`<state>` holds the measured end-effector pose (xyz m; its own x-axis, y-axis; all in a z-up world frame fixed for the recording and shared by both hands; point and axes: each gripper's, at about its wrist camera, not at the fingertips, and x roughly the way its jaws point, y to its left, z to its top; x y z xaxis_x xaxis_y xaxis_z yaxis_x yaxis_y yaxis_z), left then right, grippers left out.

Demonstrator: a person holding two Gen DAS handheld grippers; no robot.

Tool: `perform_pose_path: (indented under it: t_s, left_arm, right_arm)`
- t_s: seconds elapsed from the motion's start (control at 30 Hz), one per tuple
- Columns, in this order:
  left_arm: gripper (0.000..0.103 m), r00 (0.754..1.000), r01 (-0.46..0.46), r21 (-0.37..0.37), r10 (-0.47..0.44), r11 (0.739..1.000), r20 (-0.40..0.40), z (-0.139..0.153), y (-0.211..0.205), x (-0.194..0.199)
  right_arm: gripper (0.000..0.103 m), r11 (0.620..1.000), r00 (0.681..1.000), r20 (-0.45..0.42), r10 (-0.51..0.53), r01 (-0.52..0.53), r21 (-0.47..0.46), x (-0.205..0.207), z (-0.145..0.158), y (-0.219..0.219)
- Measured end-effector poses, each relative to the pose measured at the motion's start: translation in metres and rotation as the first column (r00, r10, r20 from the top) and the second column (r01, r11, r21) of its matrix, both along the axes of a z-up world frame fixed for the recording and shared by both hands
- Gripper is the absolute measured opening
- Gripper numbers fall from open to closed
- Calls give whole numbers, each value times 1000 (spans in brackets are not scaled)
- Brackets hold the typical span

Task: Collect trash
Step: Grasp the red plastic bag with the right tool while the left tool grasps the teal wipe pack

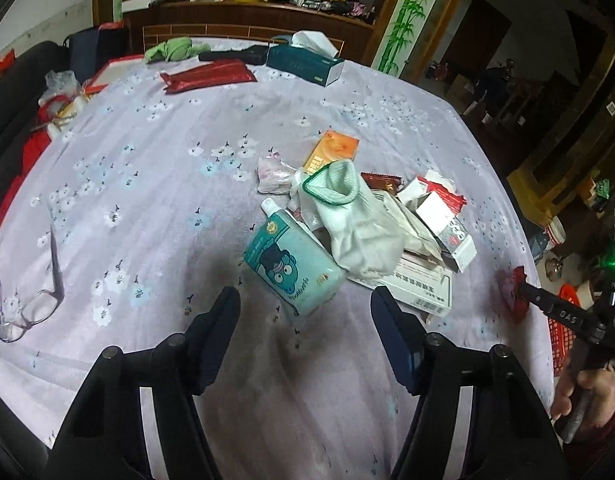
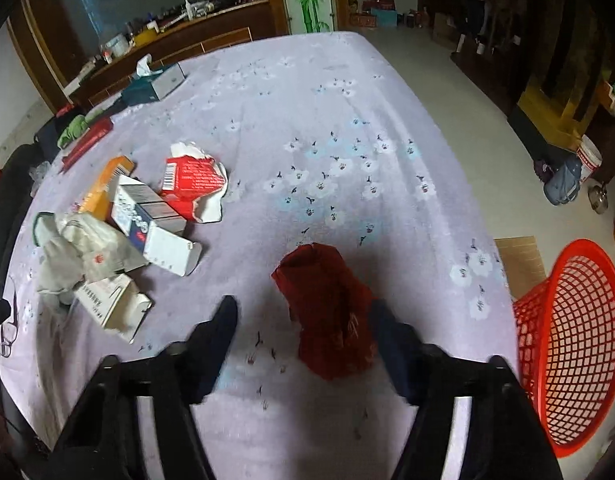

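crumpled dark-red wrapper [image 2: 331, 316], beside right gripper [image 2: 303, 320]

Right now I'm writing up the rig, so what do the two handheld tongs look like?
Both are black. The left tongs have two flat dark blue-black pads on angular black arms with round pivot pins. The right tongs are built alike; from the left wrist view their body bears pale "DAS" lettering, with a green light behind. The hand gripping them emerges from a dark red sleeve.

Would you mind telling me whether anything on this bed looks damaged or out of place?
Yes: the red carton by the trash pile is torn open, its white inside showing. A pair of glasses lies apart from the pile on the bedsheet; it hardly looks like trash.
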<state>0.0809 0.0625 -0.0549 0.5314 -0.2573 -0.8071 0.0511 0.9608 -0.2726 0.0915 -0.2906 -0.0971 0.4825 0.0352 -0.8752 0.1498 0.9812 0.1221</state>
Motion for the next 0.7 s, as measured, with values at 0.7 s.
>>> perform_pose_path:
  t_s: [0.7]
  left_arm:
    - [42,992,-22,-74,13,997,-126,-60,3,65]
  right_arm:
    - [18,993,997,72,-28,20,117,-40,34,10]
